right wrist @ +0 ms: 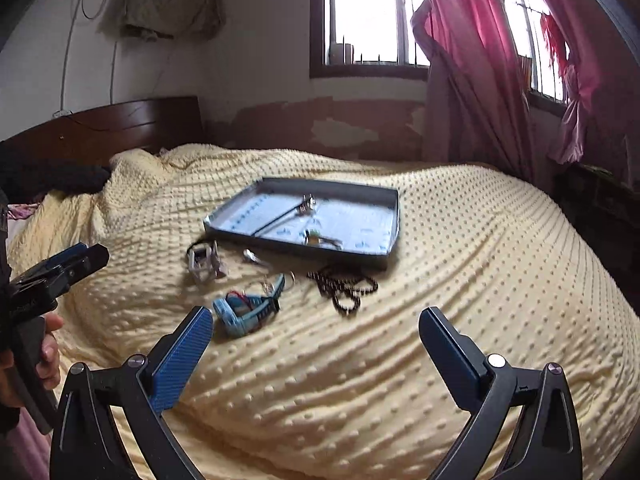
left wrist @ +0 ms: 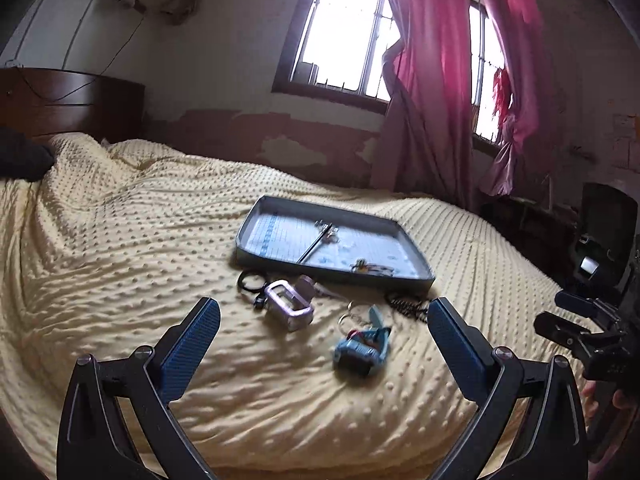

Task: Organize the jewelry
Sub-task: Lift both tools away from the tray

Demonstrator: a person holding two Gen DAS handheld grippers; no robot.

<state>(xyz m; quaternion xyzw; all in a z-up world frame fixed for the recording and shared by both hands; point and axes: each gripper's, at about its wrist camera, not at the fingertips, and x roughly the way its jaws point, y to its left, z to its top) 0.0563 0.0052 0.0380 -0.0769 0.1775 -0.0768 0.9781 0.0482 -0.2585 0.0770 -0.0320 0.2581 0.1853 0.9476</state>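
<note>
- The left hand-held gripper [left wrist: 324, 316] hovers above the bed with the pale yellow dotted bedspread [left wrist: 120, 248], its blue-padded fingers [left wrist: 192, 344] spread wide, grasping nothing and touching nothing.
- The right hand-held gripper [right wrist: 316, 324] is likewise released, its jaws far apart over the bedspread and empty; in the left wrist view it shows at the right edge.
- A shallow grey rectangular tray [left wrist: 256, 216] lies near the middle of the bed; inside it are a thin dark rod with a metal clasp [left wrist: 320, 240] and a small gold-coloured piece [left wrist: 362, 266] near the tray's front edge.
- Just in front of the tray, on the bedspread, lie a light blue wristwatch [left wrist: 360, 346], a pale lilac watch [left wrist: 286, 306], a black ring-shaped band [left wrist: 250, 280] and a string of dark beads [right wrist: 344, 286].
- The blue wristwatch lies nearest both grippers, apart from their fingers.
</note>
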